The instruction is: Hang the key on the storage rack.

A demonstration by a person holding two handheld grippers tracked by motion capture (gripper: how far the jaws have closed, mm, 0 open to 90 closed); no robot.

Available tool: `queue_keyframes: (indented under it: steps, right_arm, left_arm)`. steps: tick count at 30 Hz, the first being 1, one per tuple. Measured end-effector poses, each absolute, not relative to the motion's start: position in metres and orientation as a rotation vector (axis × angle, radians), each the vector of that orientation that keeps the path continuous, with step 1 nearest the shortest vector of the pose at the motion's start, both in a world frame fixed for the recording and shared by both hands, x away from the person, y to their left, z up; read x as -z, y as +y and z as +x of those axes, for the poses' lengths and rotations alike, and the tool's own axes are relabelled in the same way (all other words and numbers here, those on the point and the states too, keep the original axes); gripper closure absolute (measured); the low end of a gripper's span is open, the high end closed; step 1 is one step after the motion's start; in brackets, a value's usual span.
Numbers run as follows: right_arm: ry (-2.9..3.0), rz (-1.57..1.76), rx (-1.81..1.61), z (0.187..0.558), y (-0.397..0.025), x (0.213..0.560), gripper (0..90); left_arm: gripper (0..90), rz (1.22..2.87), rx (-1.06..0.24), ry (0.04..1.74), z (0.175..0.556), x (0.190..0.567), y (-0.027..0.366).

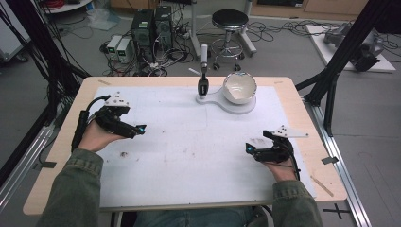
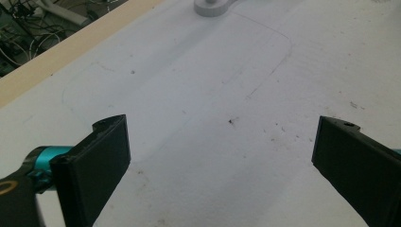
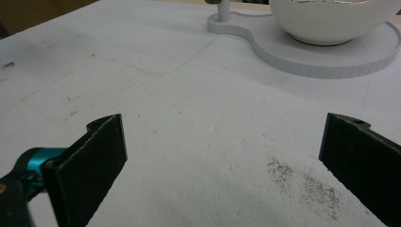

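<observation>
A white bowl (image 1: 239, 87) sits on a white flat stand (image 1: 222, 102) at the back middle of the table, with an upright black-and-white handle (image 1: 203, 75) rising from the stand's left end. The right gripper view has the bowl (image 3: 333, 19) and stand (image 3: 326, 61) ahead. My left gripper (image 1: 141, 128) rests at the table's left, held by a hand, jaws wide open over bare white mat (image 2: 222, 137). At the right, my right gripper (image 1: 249, 147) is open too, nothing between its jaws (image 3: 222, 156).
The white mat (image 1: 189, 146) covers a wooden table (image 1: 61, 156). Dark specks lie on the mat near the right gripper (image 3: 302, 182). Beyond the table stand a stool (image 1: 229, 23), computer boxes (image 1: 151, 26) and cables. Black frame posts (image 1: 340, 56) flank the right side.
</observation>
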State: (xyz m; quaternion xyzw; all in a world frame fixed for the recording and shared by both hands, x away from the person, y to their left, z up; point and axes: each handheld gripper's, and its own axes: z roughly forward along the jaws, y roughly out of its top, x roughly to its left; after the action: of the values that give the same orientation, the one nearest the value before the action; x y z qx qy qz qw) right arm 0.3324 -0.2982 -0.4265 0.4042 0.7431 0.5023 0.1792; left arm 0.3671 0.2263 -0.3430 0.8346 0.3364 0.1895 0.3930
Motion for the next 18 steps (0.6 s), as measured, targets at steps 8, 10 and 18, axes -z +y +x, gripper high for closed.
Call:
queue_keyframes:
  steps: [8, 10, 18]
  right_arm:
    - [2.104, 1.144, -1.413, 0.332, -0.298, 0.426, 0.6]
    - [2.106, 1.139, -1.408, 0.331, -0.298, 0.427, 0.6]
    - [2.102, 1.155, -1.401, 0.330, -0.299, 0.427, 0.6]
  left_arm:
    - [5.7, 2.032, -0.493, 0.903, 0.345, 0.362, 0.248]
    - [5.7, 1.997, -0.494, 0.918, 0.342, 0.367, 0.252]
    - [5.7, 1.899, -0.549, 0.976, 0.328, 0.386, 0.270]
